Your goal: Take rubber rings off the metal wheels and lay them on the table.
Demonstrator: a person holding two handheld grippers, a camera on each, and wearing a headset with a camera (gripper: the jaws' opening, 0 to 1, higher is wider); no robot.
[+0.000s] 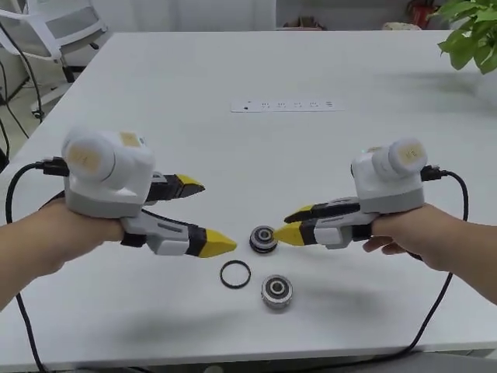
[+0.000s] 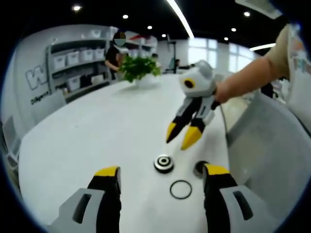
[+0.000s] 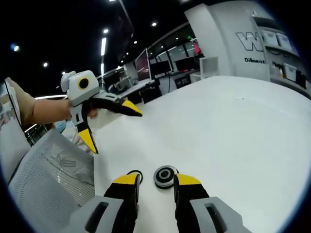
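Two wheels rest on the table (image 1: 326,155): the upper wheel (image 1: 263,238) just at eight o'clock of the right gripper (image 1: 287,225), whose jaws are narrowly parted and empty; the lower wheel (image 1: 276,289) at six. The left gripper (image 1: 208,214) gapes wide, empty, with a rubber ring (image 1: 235,274) at five o'clock. The wall lettering (image 3: 250,41) begins "W"; the rest is illegible.

Matt rubber ring (image 1: 235,274), shiny metal wheels (image 1: 263,238), smooth white table (image 1: 233,78).

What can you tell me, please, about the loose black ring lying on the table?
The ring is a thin black hoop, rubber by its look, round and unstretched. It lies flat on the white table, off any wheel, to the left of the farther wheel and the nearer wheel, touching neither.
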